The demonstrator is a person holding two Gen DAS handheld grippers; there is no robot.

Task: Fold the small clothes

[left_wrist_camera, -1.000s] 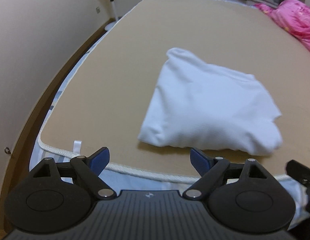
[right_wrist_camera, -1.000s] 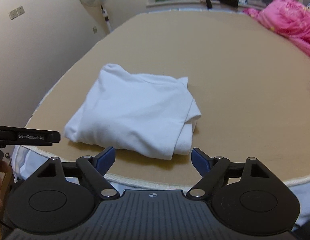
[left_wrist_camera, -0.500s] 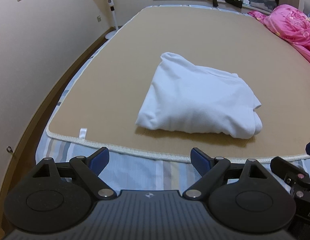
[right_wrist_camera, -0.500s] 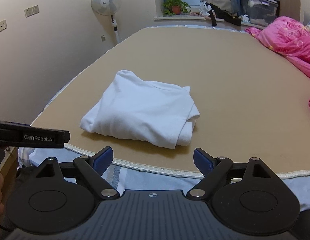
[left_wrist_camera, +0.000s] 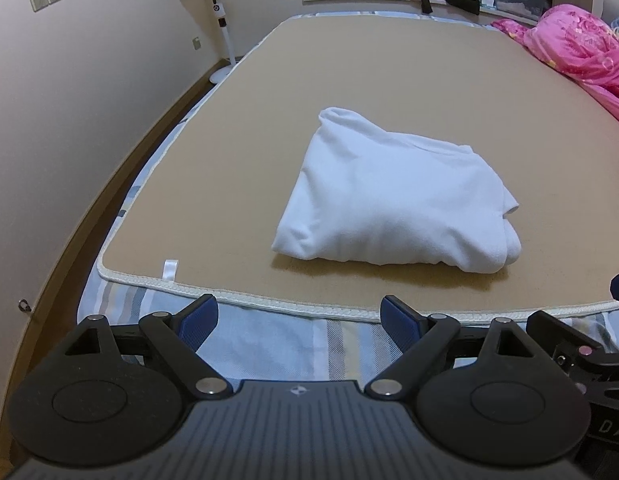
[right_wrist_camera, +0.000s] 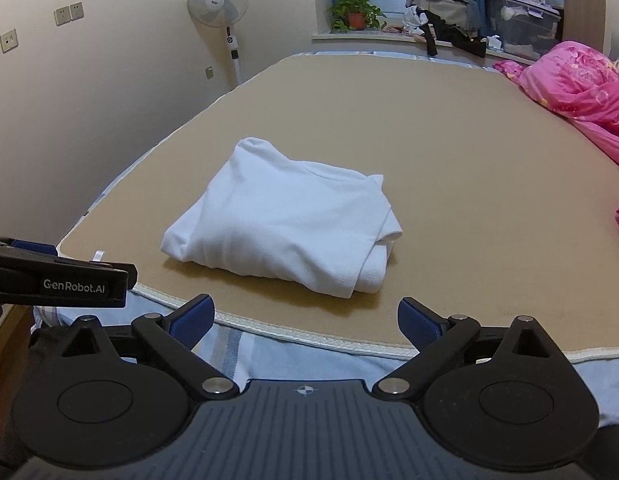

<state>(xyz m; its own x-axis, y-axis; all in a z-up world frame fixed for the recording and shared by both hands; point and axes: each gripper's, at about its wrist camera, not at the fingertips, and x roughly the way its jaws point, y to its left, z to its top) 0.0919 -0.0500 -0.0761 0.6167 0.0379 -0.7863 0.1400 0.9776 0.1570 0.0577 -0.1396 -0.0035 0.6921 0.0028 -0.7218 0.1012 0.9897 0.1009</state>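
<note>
Ahead, folded white garment lies apart from both tongs: left tongs spread empty, right tongs opening, empty.

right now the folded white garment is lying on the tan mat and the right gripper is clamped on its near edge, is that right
Not quite. The folded white garment does lie on the tan mat, but the right gripper is not clamped on it: its jaws are opening with nothing between them, short of the garment's near edge. The right wrist view shows this.

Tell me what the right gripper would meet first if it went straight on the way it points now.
Probably the near edge of the tan mat, just short of the folded white garment. The right gripper points down over the striped sheet, its jaws opening with nothing between them. Depth is unclear.
</note>
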